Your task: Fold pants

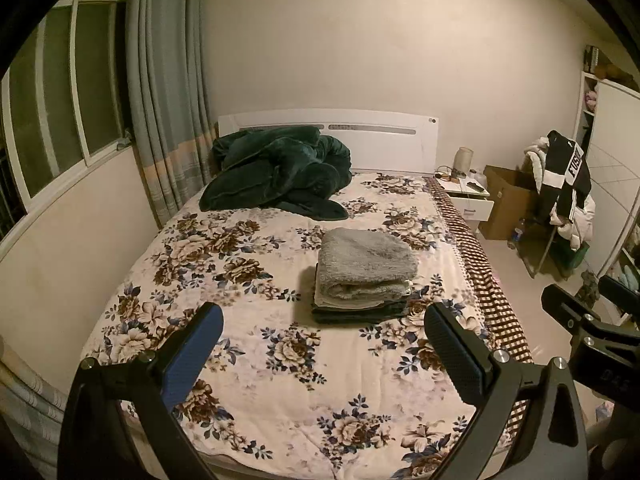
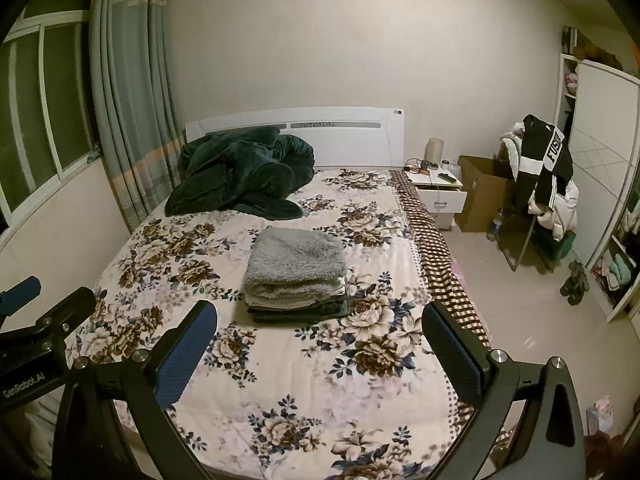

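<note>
The left gripper (image 1: 322, 354) and the right gripper (image 2: 318, 352) are held above the near end of the bed (image 1: 256, 368), fingers spread wide, nothing gripped or touched. The folded pants (image 2: 296, 268) are seen stacked mid-bed, well apart from both.

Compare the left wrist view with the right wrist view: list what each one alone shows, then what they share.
Only the left wrist view shows the right gripper from outside, at its right edge. Only the right wrist view shows the left gripper at its left edge, the dark shoes on the floor, and more of the open wardrobe shelves. Both show the folded stack on the floral bedspread, the green blanket by the headboard, the nightstand, the cardboard box and the clothes-draped chair. Both grippers are open and empty.
</note>
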{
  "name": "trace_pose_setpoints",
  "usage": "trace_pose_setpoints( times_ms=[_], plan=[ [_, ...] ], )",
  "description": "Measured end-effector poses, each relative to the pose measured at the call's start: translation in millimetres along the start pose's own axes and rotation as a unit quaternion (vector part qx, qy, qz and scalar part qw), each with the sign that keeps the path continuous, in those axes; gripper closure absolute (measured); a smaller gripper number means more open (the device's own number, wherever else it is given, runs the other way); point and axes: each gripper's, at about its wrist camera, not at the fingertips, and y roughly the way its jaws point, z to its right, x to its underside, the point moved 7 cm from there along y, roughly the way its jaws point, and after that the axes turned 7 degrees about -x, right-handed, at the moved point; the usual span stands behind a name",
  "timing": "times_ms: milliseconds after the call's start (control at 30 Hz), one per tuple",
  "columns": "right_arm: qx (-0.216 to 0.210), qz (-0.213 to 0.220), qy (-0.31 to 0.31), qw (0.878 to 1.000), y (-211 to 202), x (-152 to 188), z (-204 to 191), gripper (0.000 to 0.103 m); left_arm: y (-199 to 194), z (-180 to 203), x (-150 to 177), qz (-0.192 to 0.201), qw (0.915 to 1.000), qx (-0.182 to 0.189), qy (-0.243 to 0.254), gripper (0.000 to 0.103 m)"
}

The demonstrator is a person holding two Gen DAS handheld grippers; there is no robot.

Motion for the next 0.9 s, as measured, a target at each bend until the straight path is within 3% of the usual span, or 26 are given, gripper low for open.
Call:
trace_pose_setpoints(
  times_ms=[900],
  plan=[
    [-0.006,-0.004,0.002,1.0,2,5,-14,0.0,-5,-1,-1,0.002,1.0,-0.001,-0.002,0.0]
  ],
)
